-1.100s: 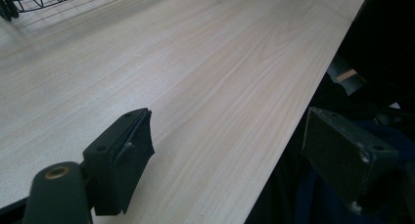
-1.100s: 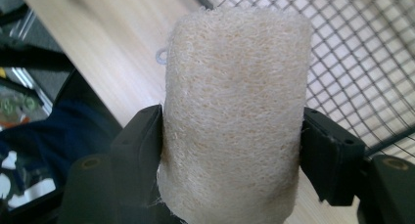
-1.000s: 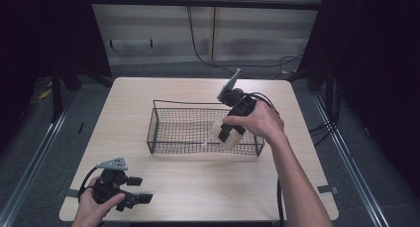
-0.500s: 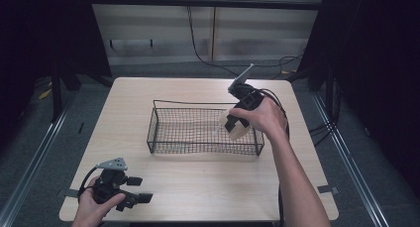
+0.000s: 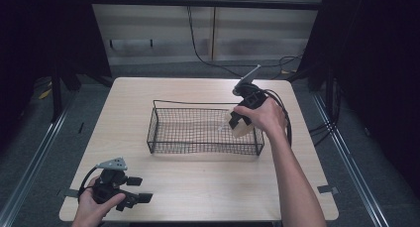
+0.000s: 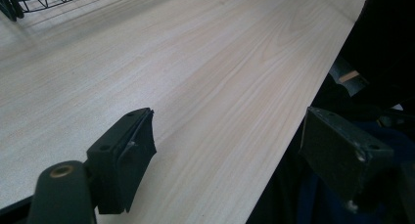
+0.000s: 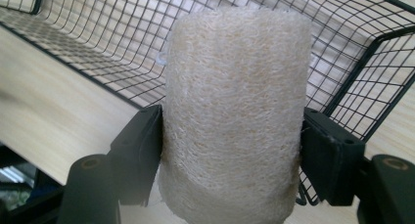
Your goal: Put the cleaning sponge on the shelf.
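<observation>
Cream fibrous loofah (image 7: 235, 116) clamped in right gripper (image 7: 230, 150), over wire basket (image 5: 198, 145) (right end), left gripper (image 6: 230, 160) open

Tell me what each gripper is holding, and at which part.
The right gripper clamps a cream loofah sponge by its two sides, near its lower end, over the wire basket. The left gripper holds nothing.

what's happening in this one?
A person works at a wooden table with a hand-held gripper in each hand. The right hand-held gripper is clamped on a pale loofah sponge and holds it over the right end of a black wire basket, not yet released. The left hand-held gripper sits open at the table's near left edge, holding nothing.
</observation>
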Demonstrator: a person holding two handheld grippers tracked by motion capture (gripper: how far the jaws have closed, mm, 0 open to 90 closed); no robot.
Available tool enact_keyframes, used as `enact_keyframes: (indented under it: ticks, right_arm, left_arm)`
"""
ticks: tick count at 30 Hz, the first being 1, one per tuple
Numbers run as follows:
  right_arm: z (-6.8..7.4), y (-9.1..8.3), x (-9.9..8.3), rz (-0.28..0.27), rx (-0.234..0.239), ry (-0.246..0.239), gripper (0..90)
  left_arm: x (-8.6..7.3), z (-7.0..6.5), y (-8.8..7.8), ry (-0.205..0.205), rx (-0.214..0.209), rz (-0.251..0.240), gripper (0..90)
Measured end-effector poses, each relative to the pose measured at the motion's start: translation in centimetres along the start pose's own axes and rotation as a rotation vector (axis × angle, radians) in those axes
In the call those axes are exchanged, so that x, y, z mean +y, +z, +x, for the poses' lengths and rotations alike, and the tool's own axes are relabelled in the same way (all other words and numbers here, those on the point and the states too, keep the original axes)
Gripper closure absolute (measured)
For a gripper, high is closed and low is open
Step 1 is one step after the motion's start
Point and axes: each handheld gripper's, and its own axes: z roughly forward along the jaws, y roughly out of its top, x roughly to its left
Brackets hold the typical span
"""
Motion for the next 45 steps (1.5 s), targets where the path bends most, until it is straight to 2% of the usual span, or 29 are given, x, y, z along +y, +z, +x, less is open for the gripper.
enact_keyframes:
  ticks: [2, 9, 13, 16, 18, 23, 26, 33, 39, 45]
  right_arm:
    - [-0.3, 0.3, -0.2, -0.011, -0.006, 0.012, 30.1]
    - [-1.4, 1.7, -0.6, 0.008, -0.042, 0.086, 30.1]
    - [-1.9, 2.5, -0.8, 0.008, -0.051, 0.113, 30.1]
    - [-2.2, 2.9, -0.9, 0.000, -0.059, 0.128, 30.1]
    - [-2.3, 3.4, -1.1, -0.026, -0.083, 0.145, 30.1]
    - [-2.4, 4.3, -1.3, -0.035, -0.091, 0.162, 30.1]
    - [-2.6, 4.9, -1.4, -0.018, -0.139, 0.182, 30.1]
    - [-2.8, 5.7, -1.6, -0.001, -0.141, 0.232, 30.1]
    - [-3.0, 6.4, -1.9, 0.010, -0.124, 0.263, 30.0]
    - [-3.0, 7.1, -2.1, 0.022, -0.143, 0.259, 29.9]
  left_arm:
    - [0.0, 0.0, 0.0, 0.002, -0.001, 0.004, 20.0]
    - [0.0, 0.0, 0.0, -0.001, -0.003, 0.009, 19.9]
    - [0.0, 0.0, 0.1, 0.001, -0.003, 0.010, 20.0]
    - [0.0, 0.0, 0.1, 0.001, -0.003, 0.009, 20.0]
    - [0.0, 0.0, 0.1, 0.001, -0.006, 0.014, 20.0]
    - [0.0, 0.0, 0.1, 0.003, -0.001, 0.008, 19.9]
    - [0.0, 0.0, 0.0, -0.004, 0.004, 0.001, 20.0]
    - [0.0, 0.0, 0.0, 0.004, 0.002, 0.008, 20.0]
    - [0.0, 0.1, -0.1, -0.001, 0.010, 0.000, 20.0]
    - [0.0, 0.0, -0.1, 0.000, 0.009, 0.001, 20.0]
